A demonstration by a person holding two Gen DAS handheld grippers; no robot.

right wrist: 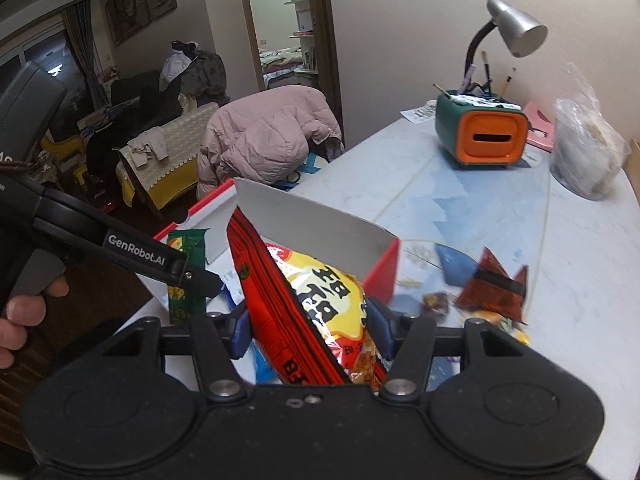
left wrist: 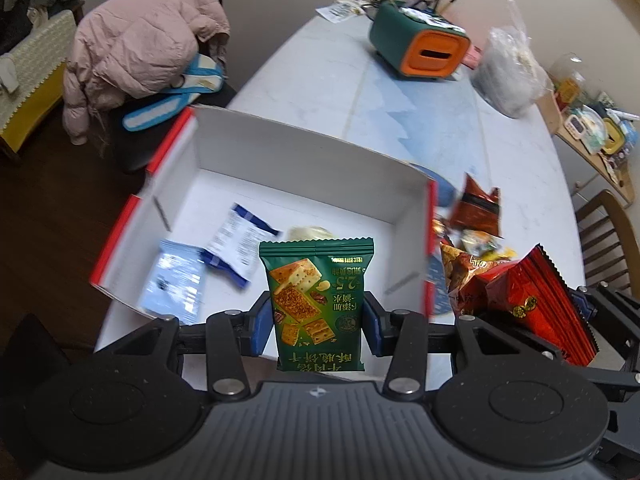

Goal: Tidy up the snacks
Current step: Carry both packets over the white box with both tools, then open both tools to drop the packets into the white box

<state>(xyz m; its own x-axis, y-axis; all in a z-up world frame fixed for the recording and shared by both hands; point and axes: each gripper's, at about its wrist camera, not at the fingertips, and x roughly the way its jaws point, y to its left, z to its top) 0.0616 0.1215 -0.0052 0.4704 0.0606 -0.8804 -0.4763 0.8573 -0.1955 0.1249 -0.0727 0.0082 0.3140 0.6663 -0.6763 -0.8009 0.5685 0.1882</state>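
Gripping a green cracker packet [left wrist: 318, 300] between its blue pads [left wrist: 260, 326], the left tool [left wrist: 318, 328] hangs over the near edge of an open white box [left wrist: 304, 152] with red outer walls. The packet stands upright in the clenched jaws, its print upside down to the camera. On the box floor lie a pale blue sachet [left wrist: 176, 282], a white-and-navy packet [left wrist: 238, 244] partly overlapping it, and a pale item behind the green packet, too hidden to name.

The right tool [right wrist: 308, 332] is clamped on a red-and-yellow snack bag [right wrist: 320, 312], which tilts up and leftward toward the box's right wall. In the left wrist view the same bag [left wrist: 536, 300] shows at the right edge, just outside the box.

On the marble-patterned worktop [left wrist: 440, 120] to the right of the box sits a loose heap of snacks: a dark red sachet [right wrist: 492, 284], small wrapped sweets [right wrist: 436, 302] and a blue piece [right wrist: 456, 264]. Farther back stand a green-and-orange organiser [right wrist: 480, 136] holding brushes, a silver desk lamp [right wrist: 516, 28] and a clear plastic bag [right wrist: 584, 152]. A pink puffer jacket [right wrist: 264, 140] is draped over a chair beyond the worktop's left edge.
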